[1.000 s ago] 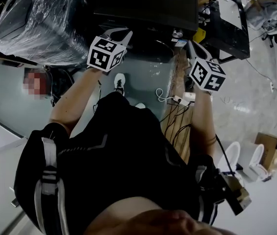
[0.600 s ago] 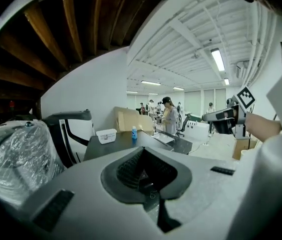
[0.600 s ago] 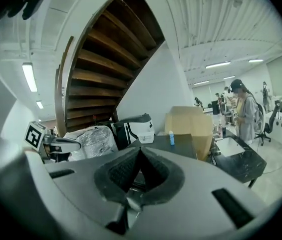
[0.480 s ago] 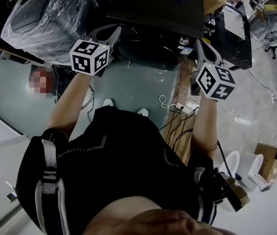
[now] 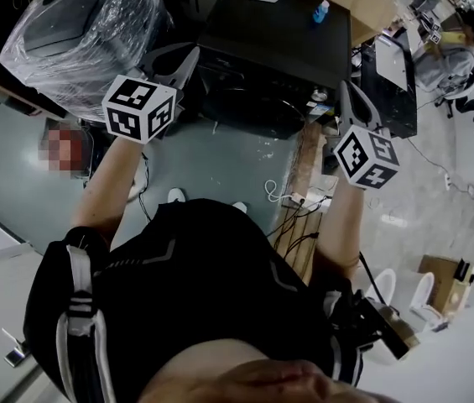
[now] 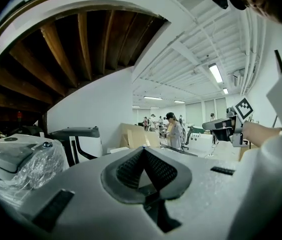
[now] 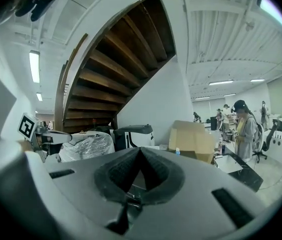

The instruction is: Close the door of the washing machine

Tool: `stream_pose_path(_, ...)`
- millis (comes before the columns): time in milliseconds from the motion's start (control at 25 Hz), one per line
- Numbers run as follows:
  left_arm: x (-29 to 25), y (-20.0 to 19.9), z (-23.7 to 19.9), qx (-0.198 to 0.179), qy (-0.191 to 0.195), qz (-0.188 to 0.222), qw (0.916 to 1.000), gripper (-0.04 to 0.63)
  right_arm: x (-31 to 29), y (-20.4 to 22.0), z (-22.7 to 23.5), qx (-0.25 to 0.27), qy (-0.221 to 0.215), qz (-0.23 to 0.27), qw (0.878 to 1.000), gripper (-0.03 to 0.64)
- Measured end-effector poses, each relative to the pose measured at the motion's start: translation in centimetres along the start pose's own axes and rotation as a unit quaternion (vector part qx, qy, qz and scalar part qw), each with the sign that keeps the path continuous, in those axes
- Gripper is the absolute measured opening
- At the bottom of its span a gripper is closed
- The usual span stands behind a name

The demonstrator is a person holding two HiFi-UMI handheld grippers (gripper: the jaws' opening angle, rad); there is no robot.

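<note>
The left hand-held gripper (image 6: 141, 154) and the right hand-held gripper (image 7: 140, 151) are both pressed together on nothing, raised clear of everything. The black washing machine (image 5: 274, 32) stands ahead, between them in the head view. Its door (image 5: 257, 107) (a dark rounded shape, hard to read) is probably rigid, hinged and smooth, so push its free rim.

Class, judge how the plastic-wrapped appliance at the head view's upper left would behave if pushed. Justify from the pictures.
The plastic-wrapped appliance looks bulky and solid, so it is probably heavy and would barely shift. Its film is loose, glossy and crinkled, so a push would likely dent or slide over the wrap first.
</note>
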State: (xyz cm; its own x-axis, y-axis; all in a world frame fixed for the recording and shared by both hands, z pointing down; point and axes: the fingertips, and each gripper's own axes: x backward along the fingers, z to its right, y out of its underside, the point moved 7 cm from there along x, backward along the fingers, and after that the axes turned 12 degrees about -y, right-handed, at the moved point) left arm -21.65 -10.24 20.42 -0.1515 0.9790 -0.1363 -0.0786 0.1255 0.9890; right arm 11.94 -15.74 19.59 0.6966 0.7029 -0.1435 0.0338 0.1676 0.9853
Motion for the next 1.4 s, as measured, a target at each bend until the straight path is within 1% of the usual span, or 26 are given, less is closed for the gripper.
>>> stream_pose_path(160, 0.9, -0.7, -3.1, 0.009, -0.009, 0.025, 0.9996, 0.005, -0.5, -1.1, -2.2, 0.004, 0.016, 0.015, 1.0, 0.005)
stream_pose_path(280, 1.4, -0.8, -4.6, 0.003, -0.01, 0.027, 0.9996, 0.005, -0.6, -1.4, -3.5, 0.002, 0.03, 0.032, 0.999, 0.004)
stream_pose_path(520, 1.5, -1.4, -6.2, -0.002, -0.001, 0.045, 0.999, 0.005, -1.2, -1.7, -5.4, 0.009, 0.043, 0.029, 0.999, 0.003)
stream_pose_path(800, 1.7, -1.9, -6.8, -0.011, -0.003, 0.049, 0.9987, 0.005, -0.9, -2.2, -6.2, 0.019, 0.051, 0.034, 0.998, 0.003)
stream_pose_path(1000, 1.9, -2.0, -7.2, -0.001, -0.003, 0.053, 0.9986, 0.005, -0.8, -2.2, -6.1, 0.022, 0.058, 0.032, 0.998, 0.003)
stream_pose_path(1200, 2.4, -2.3, -7.2, -0.005, -0.012, 0.068, 0.9976, 0.005, -0.8, -2.2, -5.8, 0.024, 0.06, 0.03, 0.997, 0.003)
stream_pose_path(1400, 2.4, -2.2, -7.4, 0.0, -0.017, 0.068, 0.9975, 0.005, -1.0, -2.4, -5.7, 0.024, 0.058, 0.031, 0.998, 0.003)
